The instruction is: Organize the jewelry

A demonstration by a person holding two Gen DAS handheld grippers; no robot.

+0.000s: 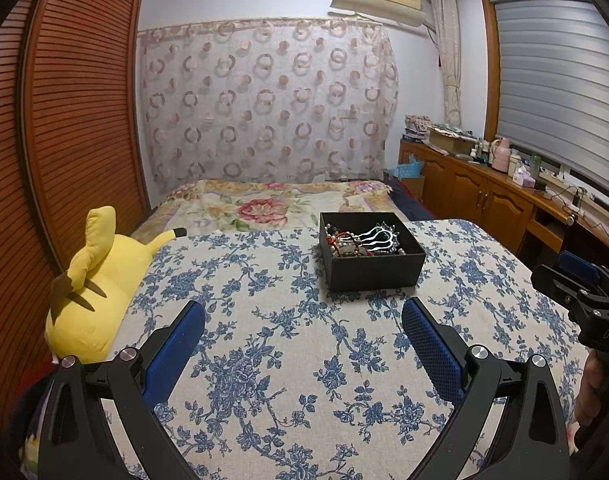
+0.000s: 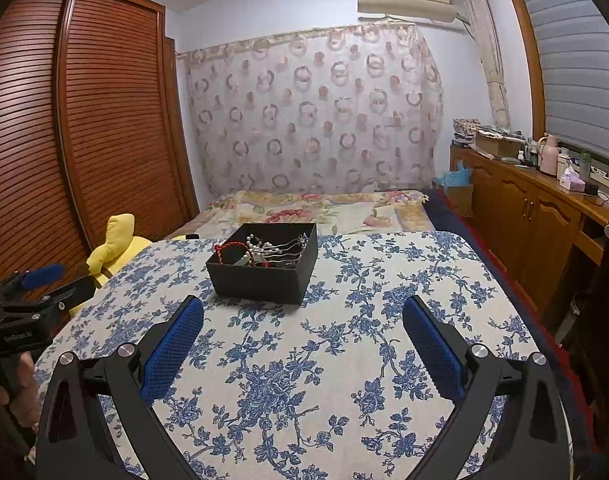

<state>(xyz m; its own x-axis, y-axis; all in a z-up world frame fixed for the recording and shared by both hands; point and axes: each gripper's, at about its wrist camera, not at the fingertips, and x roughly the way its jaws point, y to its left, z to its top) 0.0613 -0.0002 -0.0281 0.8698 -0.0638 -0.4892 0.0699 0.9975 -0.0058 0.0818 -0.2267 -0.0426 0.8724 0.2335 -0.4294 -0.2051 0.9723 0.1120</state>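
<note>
On table [image 1: 264, 360], near far edge: black box [image 1: 374, 270], open top, jewelry [image 1: 364, 240] heaped inside — red cord, pearl pieces, silver loops. No jewelry seen on cloth outside box. Left tongs [image 1: 304, 320] wide, holding nothing. Right tongs [image 2: 303, 318] wide, holding nothing. Fits finished gathering, or tangle in box waiting for sorting; cannot tell which.

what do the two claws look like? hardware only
Both match: the left claw and right claw have black frames, silver round bolts at the pivots, and fingers faced with blue textured pads. Small white lettering marks each body, too small to read. No cables or sleeves visible.
</note>
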